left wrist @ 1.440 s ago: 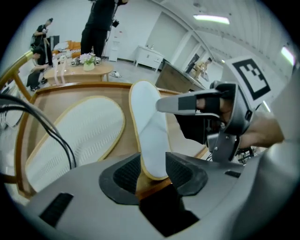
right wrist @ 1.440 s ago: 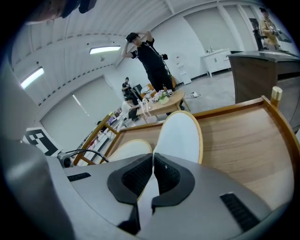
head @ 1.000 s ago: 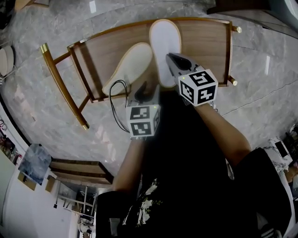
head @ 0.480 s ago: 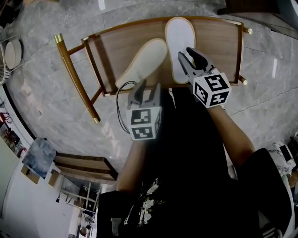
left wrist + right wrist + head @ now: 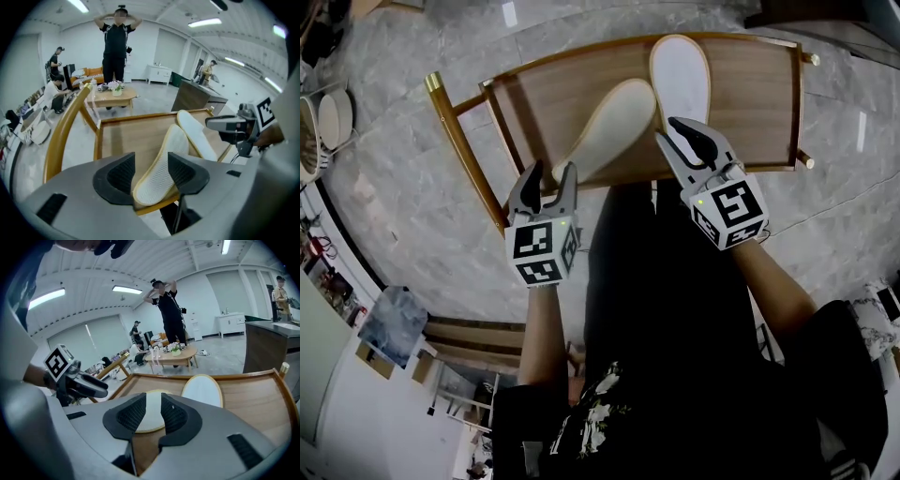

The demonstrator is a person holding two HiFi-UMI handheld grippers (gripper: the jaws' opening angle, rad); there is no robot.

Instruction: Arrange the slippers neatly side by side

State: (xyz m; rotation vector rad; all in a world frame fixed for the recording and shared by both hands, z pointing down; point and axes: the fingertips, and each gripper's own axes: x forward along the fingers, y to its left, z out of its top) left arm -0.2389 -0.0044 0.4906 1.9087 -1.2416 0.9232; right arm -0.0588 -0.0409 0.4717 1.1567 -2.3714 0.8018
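While both grippers are hovering by the near edge of the wooden rack (image 5: 548, 103), the two slippers are lying on its brown board. The beige slipper (image 5: 614, 127) is slanting across the middle of the rack, showing a dotted, textured face, with its heel at the near rim. The white slipper (image 5: 680, 80) is lying straighter on the rack's right half, its toe reaching toward the far rim. The beige toe is coming right up against the white slipper's side, and whether they are touching I cannot tell. The left gripper (image 5: 551, 171) is hanging off the rack's near left corner; its jaws have just been opening and are standing wide apart with nothing between them. The right gripper (image 5: 667, 131) is hanging over the rack's near rim just in front of the white slipper's heel; its jaws have just been closing a little, yet they are standing apart and gripping nothing. The rack, edged with a raised rim and a brass-coloured side rail (image 5: 464, 155), is standing on a glossy grey marble floor (image 5: 394, 216). Beyond the rack's far side a person (image 5: 115, 44) is standing behind a low table (image 5: 114, 96), with a white cabinet (image 5: 159, 72) and a dark counter (image 5: 197, 96) further off, and strip lights (image 5: 204, 22) are shining overhead.
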